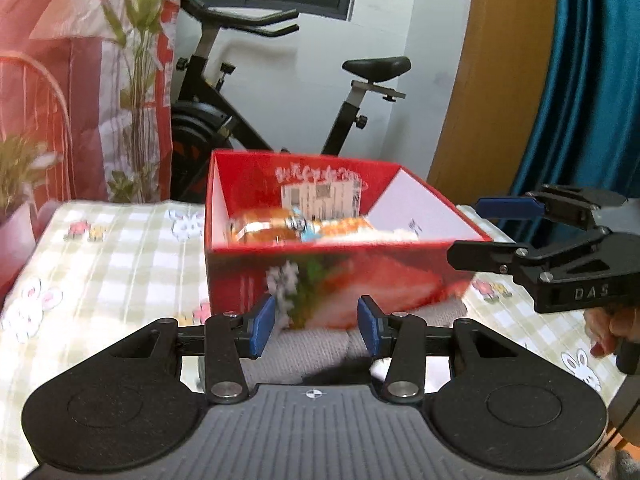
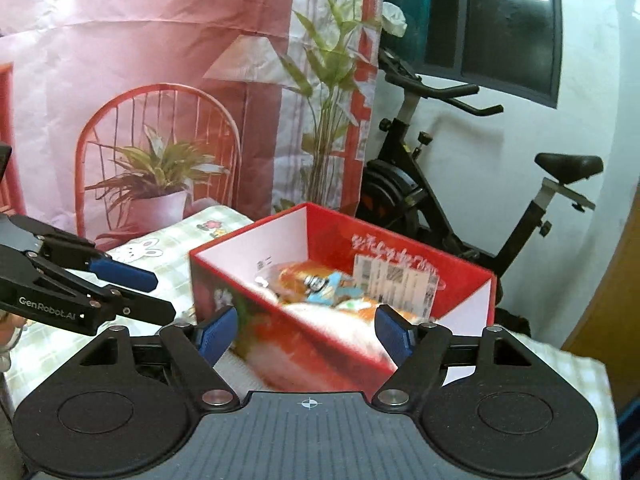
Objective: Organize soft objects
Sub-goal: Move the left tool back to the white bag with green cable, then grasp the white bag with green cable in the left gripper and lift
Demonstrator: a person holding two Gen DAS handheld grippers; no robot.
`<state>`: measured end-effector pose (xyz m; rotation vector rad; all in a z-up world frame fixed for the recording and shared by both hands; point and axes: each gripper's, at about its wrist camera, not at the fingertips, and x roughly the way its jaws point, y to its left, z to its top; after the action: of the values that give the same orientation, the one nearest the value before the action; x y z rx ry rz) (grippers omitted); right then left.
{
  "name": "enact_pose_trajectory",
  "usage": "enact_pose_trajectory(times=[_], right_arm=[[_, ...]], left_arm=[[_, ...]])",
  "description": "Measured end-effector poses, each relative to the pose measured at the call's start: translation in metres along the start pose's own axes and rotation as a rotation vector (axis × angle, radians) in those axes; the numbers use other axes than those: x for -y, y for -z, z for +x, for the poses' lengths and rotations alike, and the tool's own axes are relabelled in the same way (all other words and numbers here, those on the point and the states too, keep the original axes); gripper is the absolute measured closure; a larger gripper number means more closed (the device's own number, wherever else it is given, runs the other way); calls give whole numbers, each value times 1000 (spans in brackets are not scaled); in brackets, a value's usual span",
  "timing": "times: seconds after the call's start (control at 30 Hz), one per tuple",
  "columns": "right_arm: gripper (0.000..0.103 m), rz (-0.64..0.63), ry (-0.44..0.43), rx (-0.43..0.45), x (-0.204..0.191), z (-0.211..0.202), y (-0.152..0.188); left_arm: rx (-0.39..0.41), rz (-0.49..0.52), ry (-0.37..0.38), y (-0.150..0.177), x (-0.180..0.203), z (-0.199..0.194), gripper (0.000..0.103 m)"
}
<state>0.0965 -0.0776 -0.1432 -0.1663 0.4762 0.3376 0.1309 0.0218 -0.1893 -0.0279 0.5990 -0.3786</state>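
Observation:
A red box (image 1: 256, 280) with a strawberry print stands on the checked tablecloth (image 1: 120, 248); it also shows in the right wrist view (image 2: 460, 276). Orange and blue soft packets (image 1: 280, 226) lie inside it, seen too in the right wrist view (image 2: 320, 284). My left gripper (image 1: 316, 326) is open and empty, just in front of the box, above a grey knitted cloth (image 1: 316, 344). My right gripper (image 2: 308, 334) is open and empty, near the box's front corner; it shows in the left wrist view (image 1: 496, 228) to the right of the box.
An exercise bike (image 1: 224, 116) stands behind the table. A pink printed backdrop (image 2: 140, 80) hangs at the left. A wooden door (image 1: 500, 80) and a blue curtain (image 1: 592, 80) are at the right. The left gripper (image 2: 136, 292) shows at the left of the right wrist view.

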Motion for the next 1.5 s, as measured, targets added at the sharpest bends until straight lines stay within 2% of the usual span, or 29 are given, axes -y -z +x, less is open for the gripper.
enact_pose_trajectory(times=[0.23,0.47,0.6,0.93,1.1,1.17,1.23,1.5], right_arm=[[28,45,39,-12,-18,-20,53],[24,99,104,-119,-3,-39,108],[22,140,124,-140,5,-48,126],[24,75,110,-220,-1,-13,135],[37,75,106,-229,5,5,131],[48,59,103,-216,6,8,126],[55,42,87,-194,6,10,118],[59,-95,57,-158,1,27,86]], left_arm=[[-44,-49,14,33,1,-2,55],[-59,-48,10,46,1,1,54],[-64,-49,5,50,4,1,54],[-75,-54,-3,55,5,4,54],[-72,-59,-6,56,5,5,54],[-66,-59,-8,56,4,5,54],[-61,-58,-8,55,3,5,54],[-23,-3,38,35,14,12,54]])
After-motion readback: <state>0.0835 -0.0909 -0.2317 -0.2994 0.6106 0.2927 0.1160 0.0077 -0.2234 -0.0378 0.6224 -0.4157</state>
